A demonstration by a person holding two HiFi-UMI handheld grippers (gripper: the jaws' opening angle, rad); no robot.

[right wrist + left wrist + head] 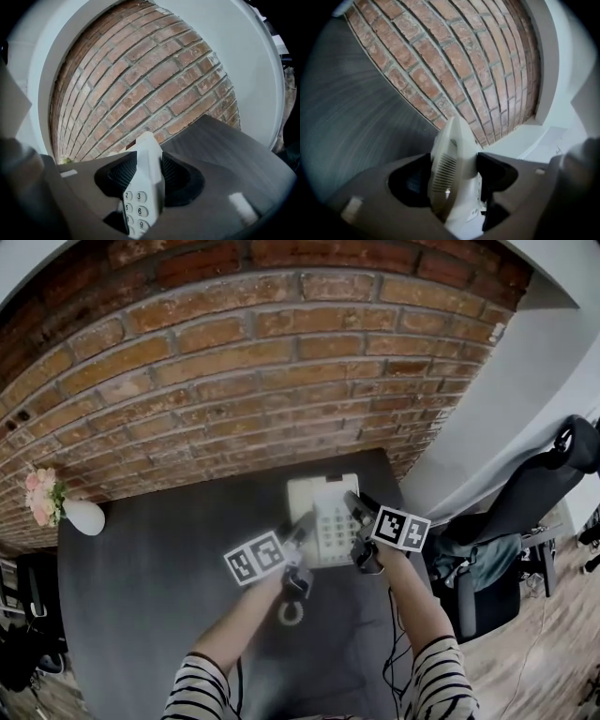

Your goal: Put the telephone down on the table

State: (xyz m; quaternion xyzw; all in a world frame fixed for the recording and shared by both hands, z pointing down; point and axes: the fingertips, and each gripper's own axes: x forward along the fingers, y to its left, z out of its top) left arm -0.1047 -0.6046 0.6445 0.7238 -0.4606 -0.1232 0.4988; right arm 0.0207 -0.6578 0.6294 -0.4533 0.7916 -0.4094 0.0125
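Observation:
A white telephone [323, 517] with a keypad is held over the far part of the dark table [150, 596], close to the brick wall. My left gripper [307, 522] is shut on its left side and my right gripper [353, 506] on its right side. In the left gripper view the telephone's [451, 161] vented side fills the gap between the jaws of the left gripper [453, 171]. The right gripper view shows the telephone's [143, 187] number keys clamped in the right gripper [143, 174]. Whether the telephone touches the table I cannot tell.
A white vase [82, 517] with pink flowers stands at the table's far left corner. A coiled cord [291, 613] hangs under my left arm. A black office chair [525, 521] stands off the table's right side, by a white wall [525, 399].

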